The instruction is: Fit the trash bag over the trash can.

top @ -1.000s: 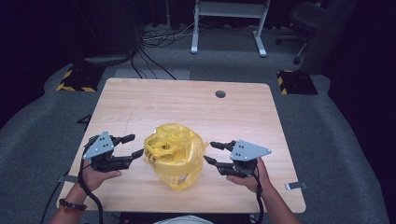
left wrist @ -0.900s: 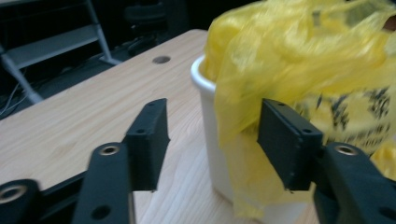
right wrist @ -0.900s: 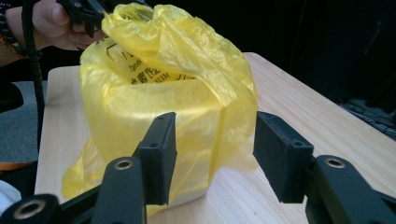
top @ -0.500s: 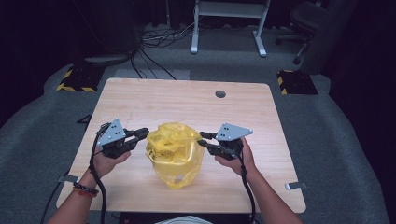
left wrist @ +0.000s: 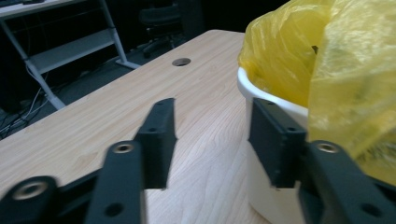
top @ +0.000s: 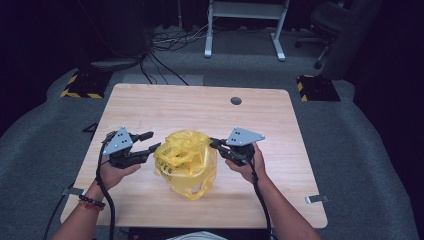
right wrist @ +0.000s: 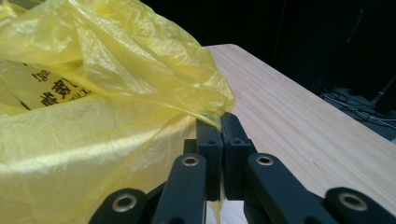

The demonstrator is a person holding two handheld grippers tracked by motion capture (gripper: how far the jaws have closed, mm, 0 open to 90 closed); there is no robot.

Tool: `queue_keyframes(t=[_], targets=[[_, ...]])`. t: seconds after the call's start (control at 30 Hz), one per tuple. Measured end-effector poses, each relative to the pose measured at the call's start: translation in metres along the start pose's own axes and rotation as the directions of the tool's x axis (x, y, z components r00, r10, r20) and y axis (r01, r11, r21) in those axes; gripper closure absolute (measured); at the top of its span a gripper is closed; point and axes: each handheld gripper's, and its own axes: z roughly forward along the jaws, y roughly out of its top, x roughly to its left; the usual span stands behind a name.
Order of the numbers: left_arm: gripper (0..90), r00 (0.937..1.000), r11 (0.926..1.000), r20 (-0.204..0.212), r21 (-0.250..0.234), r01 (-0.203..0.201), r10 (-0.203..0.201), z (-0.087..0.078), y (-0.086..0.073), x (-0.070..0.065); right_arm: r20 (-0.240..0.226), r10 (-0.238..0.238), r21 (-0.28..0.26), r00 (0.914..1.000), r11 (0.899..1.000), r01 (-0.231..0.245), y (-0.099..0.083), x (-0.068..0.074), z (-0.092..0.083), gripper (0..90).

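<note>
The thin yellow bag [top: 186, 161] lining a white bin [left wrist: 261, 140] mid-table looks light, limp and slippery – best pinched at its rim, where the right gripper [right wrist: 220, 122] clamps a fold while the left gripper [left wrist: 212, 135], jaws just reopened half-wide, holds nothing – its black print unreadable.
</note>
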Motion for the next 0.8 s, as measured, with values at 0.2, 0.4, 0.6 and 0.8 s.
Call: queue_keyframes(t=[0.2, 0.4, 0.6, 0.8], targets=[[33.8, 0.9976, 0.9977, 0.048, -0.048, -0.048, 0.050, -0.021, 0.012, -0.012, 0.008, -0.002, -0.008, 1.0000, 1.000, 0.002, 0.000, 0.000, 0.003, 89.9], [31.7, 0.9916, 0.9902, 0.082, -0.106, -0.091, 0.100, -0.040, 0.031, -0.025, 0.016, -0.011, -0.006, 0.9998, 1.000, 0.011, 0.005, 0.003, 0.009, 90.0], [30.9, 0.9759, 0.9840, 0.162, -0.125, -0.127, 0.146, -0.050, 0.042, -0.044, 0.021, -0.003, -0.001, 0.9998, 1.000, 0.003, 0.005, 0.004, 0.010, 90.0], [31.2, 0.9554, 0.9745, 0.192, -0.035, -0.221, 0.224, -0.030, 0.045, -0.066, 0.021, -0.006, 0.004, 0.9998, 1.000, 0.006, 0.006, 0.005, 0.009, 89.7]])
